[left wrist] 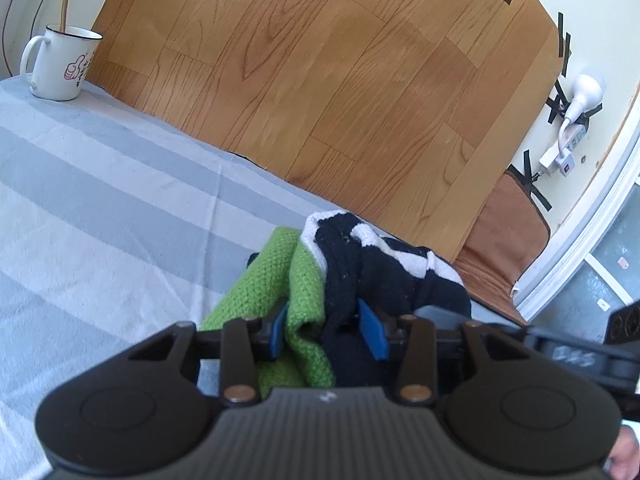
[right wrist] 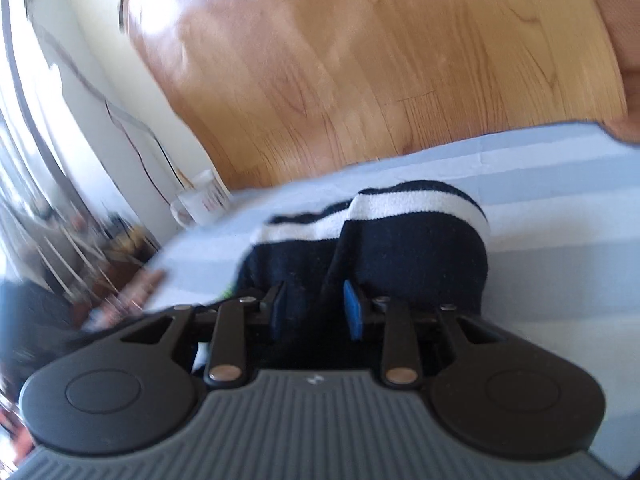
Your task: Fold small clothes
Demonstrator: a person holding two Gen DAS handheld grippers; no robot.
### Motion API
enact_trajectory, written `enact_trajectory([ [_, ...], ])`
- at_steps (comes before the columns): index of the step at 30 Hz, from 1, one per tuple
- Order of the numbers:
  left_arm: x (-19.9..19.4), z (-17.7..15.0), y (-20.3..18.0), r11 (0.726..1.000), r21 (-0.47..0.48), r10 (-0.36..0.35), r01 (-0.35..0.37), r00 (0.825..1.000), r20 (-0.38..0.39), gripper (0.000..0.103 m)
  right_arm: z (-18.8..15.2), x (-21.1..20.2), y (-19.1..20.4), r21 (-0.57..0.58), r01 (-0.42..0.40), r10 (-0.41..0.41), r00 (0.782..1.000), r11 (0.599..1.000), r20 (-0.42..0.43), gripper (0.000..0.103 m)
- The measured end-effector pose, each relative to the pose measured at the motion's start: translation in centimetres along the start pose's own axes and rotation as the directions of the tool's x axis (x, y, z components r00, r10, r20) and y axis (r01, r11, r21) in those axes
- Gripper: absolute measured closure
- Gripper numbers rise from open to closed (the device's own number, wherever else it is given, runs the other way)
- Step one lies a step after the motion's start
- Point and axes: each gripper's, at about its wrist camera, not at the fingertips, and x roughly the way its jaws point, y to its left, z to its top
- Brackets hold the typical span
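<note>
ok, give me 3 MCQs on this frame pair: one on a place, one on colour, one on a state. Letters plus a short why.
1. Where does the mug stand?
A. On the striped cloth, at its far corner
B. On the wood floor
C. On top of the clothes

2. What colour is the knit cloth beside the navy garment?
A. Red
B. Green
C. Yellow

3. What lies between the fingers of the left gripper?
A. Nothing
B. The mug handle
C. Green and navy fabric together

Key: 1 A, the mug's base sits on the cloth near the far edge. 2 B, the left wrist view shows bright green knit against navy with white stripes. 3 C, both fabrics are bunched between the blue pads.
</note>
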Motion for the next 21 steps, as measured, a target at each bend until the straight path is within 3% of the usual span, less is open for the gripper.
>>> enact_trajectory([
  [3,-0.6,0.0,-0.3,1.000,0.018,-0.020,0.019,0.999,0.030,0.065,-0.9,-3.4,-1.0,0.050,-0.053,0.048,0.994,0.997,0.102,0.059],
  [7,-1.2,0.0,-0.7,0.998,0.037,-0.051,0.049,0.997,0.058,0.057,-2.2,-7.1,-3.3,0.131,-0.034,0.009,0.982,0.991,0.187,0.052],
  [14,-1.1,0.0,-0.8,0.999,0.037,-0.025,0.023,0.998,0.063,0.046,-4.9,-8.4,-8.6,0.343,0.009,-0.070,0.984,0.939,0.164,0.049],
  [21,-0.5,-0.2,-1.0,0.998,0.066,0.011,-0.013,0.999,0.038,0.043,-5.5,-8.0,-8.7,0.336,0.001,-0.059,0.985,0.942,0.162,0.048],
])
